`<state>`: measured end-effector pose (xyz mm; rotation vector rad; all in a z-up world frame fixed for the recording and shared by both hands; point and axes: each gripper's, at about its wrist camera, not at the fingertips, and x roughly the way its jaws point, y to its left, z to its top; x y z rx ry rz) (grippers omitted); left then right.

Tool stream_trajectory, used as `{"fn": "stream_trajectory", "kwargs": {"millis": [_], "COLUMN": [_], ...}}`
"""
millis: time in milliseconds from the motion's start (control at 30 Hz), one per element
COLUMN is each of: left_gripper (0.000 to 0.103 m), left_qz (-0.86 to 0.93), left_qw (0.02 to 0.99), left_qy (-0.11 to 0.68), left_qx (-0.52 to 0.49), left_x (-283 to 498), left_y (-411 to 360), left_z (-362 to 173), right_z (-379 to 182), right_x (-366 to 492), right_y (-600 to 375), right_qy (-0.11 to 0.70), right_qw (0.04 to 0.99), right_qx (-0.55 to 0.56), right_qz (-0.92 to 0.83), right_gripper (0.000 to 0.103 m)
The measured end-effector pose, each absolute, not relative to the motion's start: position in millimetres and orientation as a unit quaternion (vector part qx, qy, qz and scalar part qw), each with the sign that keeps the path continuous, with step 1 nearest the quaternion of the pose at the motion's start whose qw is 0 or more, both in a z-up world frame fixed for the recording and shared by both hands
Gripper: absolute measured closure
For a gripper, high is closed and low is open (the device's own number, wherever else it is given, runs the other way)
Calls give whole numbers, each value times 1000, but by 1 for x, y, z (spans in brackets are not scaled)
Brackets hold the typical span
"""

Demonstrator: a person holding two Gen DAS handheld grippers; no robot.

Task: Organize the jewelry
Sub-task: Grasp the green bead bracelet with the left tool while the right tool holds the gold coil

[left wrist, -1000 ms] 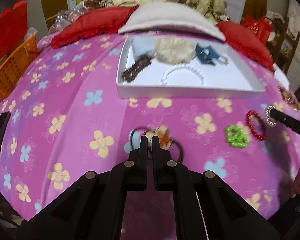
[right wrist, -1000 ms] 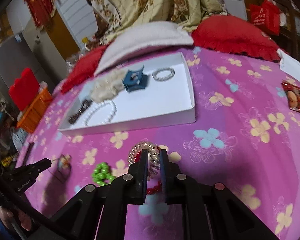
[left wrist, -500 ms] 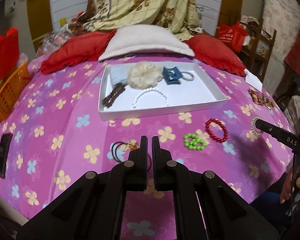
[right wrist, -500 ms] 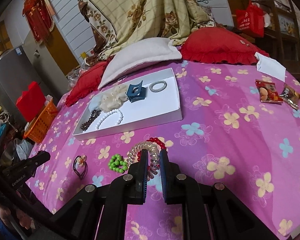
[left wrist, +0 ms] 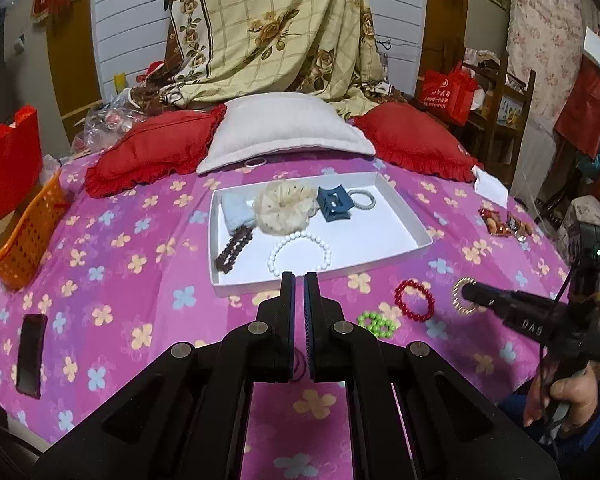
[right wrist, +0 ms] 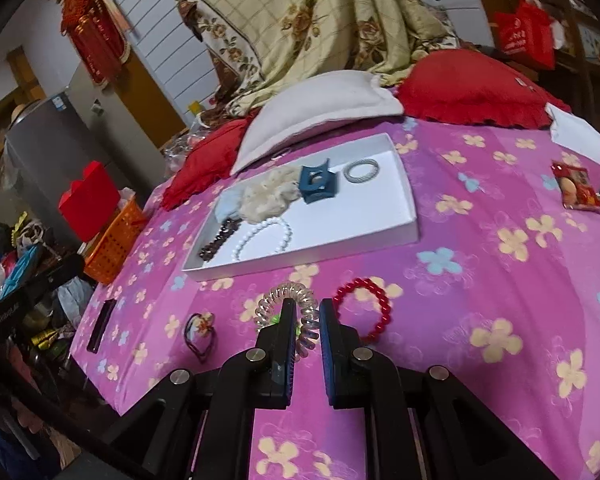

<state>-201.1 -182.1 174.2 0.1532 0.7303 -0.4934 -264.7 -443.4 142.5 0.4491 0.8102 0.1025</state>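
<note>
1. Mid-tidy, the right gripper (right wrist: pixel 304 306) is clamped on a clear spiral hair tie (right wrist: pixel 274 300), held over the flowered pink bedspread (right wrist: pixel 500 280), short of the white tray (right wrist: pixel 340 250).
2. Only one strand of the coil sits between the pads, with the rest looping free around the left finger. Such a thin pinch on a springy coil could slip on the way to the tray, or the loop could snag on that finger at release.
3. A drop from here would likely land on the red bead bracelet (right wrist: pixel 380 308) lying just beside the gripper.
4. Glossy, see-through and ring-shaped, the coil shows faint gold glints.
5. Off to one side, the left gripper (left wrist: pixel 299 280) is closed and empty, above a black hair tie (right wrist: pixel 199 332) that lies on the bed.
</note>
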Motion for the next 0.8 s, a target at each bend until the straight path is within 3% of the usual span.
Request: {"fn": "stream_trajectory", "kwargs": {"millis": [167, 233, 300, 467, 633, 700, 800], "left_gripper": [99, 98, 89, 86, 75, 61, 55], "left_qz": [-232, -221, -212, -211, -237, -264, -302], "left_qw": [890, 879, 864, 834, 828, 828, 823], "left_qy": [386, 418, 452, 508, 507, 493, 477], "left_qx": [68, 66, 66, 37, 25, 33, 62], "left_x": [-183, -175, -169, -160, -156, -160, -164], "left_y": [-185, -183, -180, -172, -187, -204, -236], "left_z": [152, 124, 96, 38, 32, 39, 42], "right_z": [135, 123, 110, 82, 72, 71, 71], "right_x": [-260, -261, -260, -260, -262, -265, -269], "right_y": [-435, -430, -428, -425, -431, -437, -444], "right_qy": [403, 416, 429, 453, 458, 456, 452], "right_qw": [889, 883, 876, 862, 861, 860, 861], "right_qx": [207, 205, 207, 216, 217, 225, 233], "right_qz": [66, 69, 72, 64, 45, 39, 28], "right_gripper": [92, 92, 92, 92, 92, 92, 92]}}
